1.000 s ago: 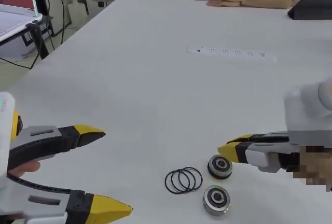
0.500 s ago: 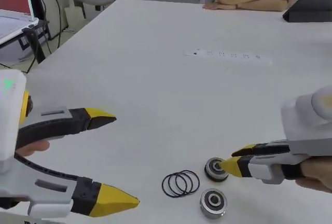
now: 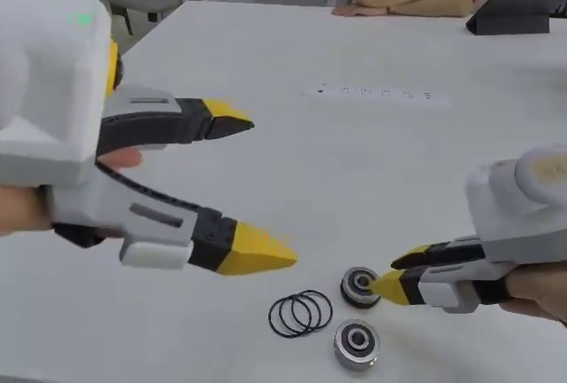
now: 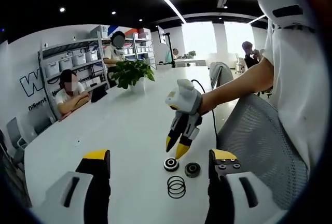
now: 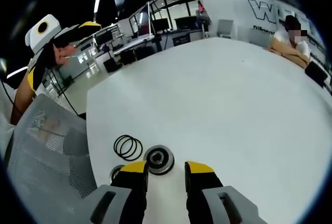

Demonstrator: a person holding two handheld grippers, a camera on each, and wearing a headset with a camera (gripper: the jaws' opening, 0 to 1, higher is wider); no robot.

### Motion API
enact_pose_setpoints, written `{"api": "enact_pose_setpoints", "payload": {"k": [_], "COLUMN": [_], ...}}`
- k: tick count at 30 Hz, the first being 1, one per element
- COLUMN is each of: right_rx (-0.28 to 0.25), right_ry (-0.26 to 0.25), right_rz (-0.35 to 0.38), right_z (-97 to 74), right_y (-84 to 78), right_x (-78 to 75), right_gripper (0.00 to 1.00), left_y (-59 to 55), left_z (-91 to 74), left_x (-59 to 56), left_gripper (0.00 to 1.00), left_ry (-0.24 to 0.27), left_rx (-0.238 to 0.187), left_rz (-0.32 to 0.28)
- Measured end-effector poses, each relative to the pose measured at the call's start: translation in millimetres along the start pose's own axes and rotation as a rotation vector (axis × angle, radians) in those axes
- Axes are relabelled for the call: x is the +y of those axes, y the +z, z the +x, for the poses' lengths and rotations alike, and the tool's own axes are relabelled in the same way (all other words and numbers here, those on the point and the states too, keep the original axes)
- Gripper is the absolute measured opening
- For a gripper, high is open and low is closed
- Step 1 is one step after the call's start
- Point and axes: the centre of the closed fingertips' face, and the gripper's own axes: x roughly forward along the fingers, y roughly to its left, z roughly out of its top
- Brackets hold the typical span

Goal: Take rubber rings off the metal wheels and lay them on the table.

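Two jaws of the right gripper [image 3: 386, 282], narrowly parted and holding nothing, are pointing at the farther metal wheel [image 3: 358, 286] just beside their tips. Stripping its ring is seemingly the step in hand, calling for a pinch at the rim. The nearer wheel [image 3: 357, 345] and three loose rubber rings [image 3: 301, 312] are lying close by on the table [image 3: 372, 161], while the left gripper [image 3: 257, 190] is hovering wide open above

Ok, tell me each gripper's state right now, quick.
Left gripper: open wide, holding nothing.
Right gripper: slightly open, holding nothing, tips beside a metal wheel.
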Motion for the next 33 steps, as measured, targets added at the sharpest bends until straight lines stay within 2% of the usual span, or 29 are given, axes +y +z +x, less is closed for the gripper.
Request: {"api": "enact_pose_setpoints", "payload": {"k": [5,10,16,21,25,28,33], "right_rx": [0.003,0.028,0.04,0.051,0.058,0.053,0.053], "right_ry": [0.005,0.018,0.021,0.025,0.026,0.027,0.032], "right_rz": [-0.006,-0.04,-0.052,-0.067,-0.073,-0.069,-0.075], "right_z": [0.3,3.3,6.5,8.4,9.3,9.6,10.9], "right_y": [-2.0,-7.7,-12.2,-15.2,-16.7,-16.3,-17.0], "right_x": [-1.0,3.4,2.3,3.0,3.2,3.1,3.8], "right_gripper": [0.26,0.26,0.26,0.26,0.26,0.26,0.25], "left_y": [4.2,9.2,4.6,-7.1,-23.5,-37.6,-58.8], "left_z": [18.8,41.6,67.9,86.8,98.4,106.5,116.0], "left_x": [0.8,-2.3,-1.3,-0.7,-2.5,-7.5,-14.9], "left_gripper": [0.74,0.71,0.67,0.64,0.6,0.57,0.48], "left_ry": [-0.044,-0.093,-0.126,-0.139,-0.139,-0.143,-0.122], "left_rx": [0.006,-0.007,-0.005,-0.008,0.001,0.009,0.016], "left_rz": [0.028,0.046,0.058,0.039,0.018,-0.026,-0.032]}}
